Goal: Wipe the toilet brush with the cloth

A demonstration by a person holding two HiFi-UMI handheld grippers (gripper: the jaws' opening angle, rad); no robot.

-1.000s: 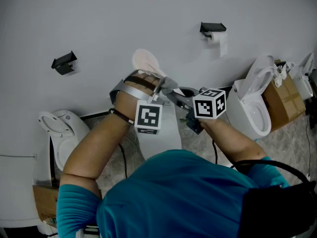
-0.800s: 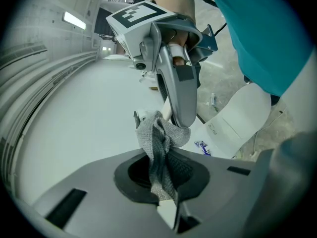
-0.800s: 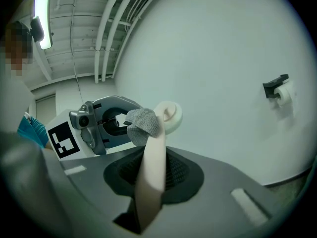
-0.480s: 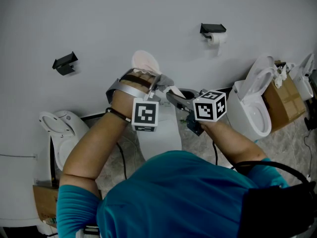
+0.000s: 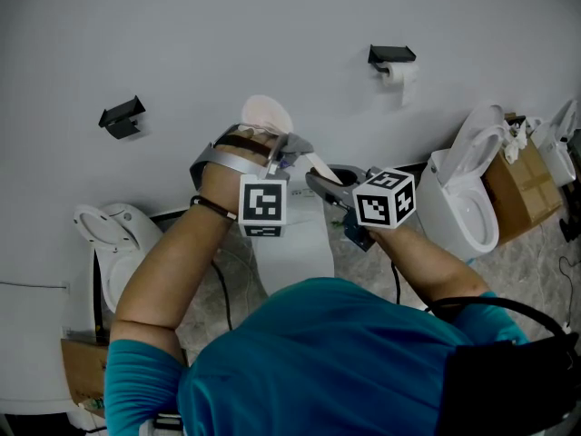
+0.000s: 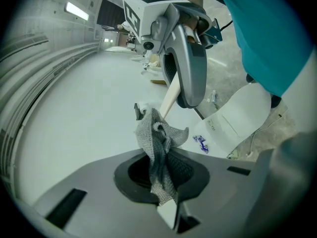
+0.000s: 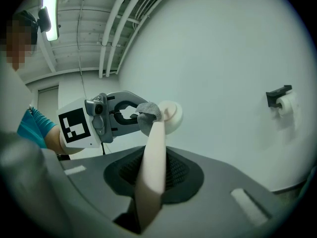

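Cloth, clamped in left gripper, touches toilet brush handle just below brush head; right gripper clamps handle.

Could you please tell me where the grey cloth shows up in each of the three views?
Head view: cloth, upper centre, at the handle.
Left gripper view: cloth, lower centre, pinched between the jaws.
Right gripper view: cloth, left of centre, against the handle.
Shared landmark: the pale toilet brush handle.
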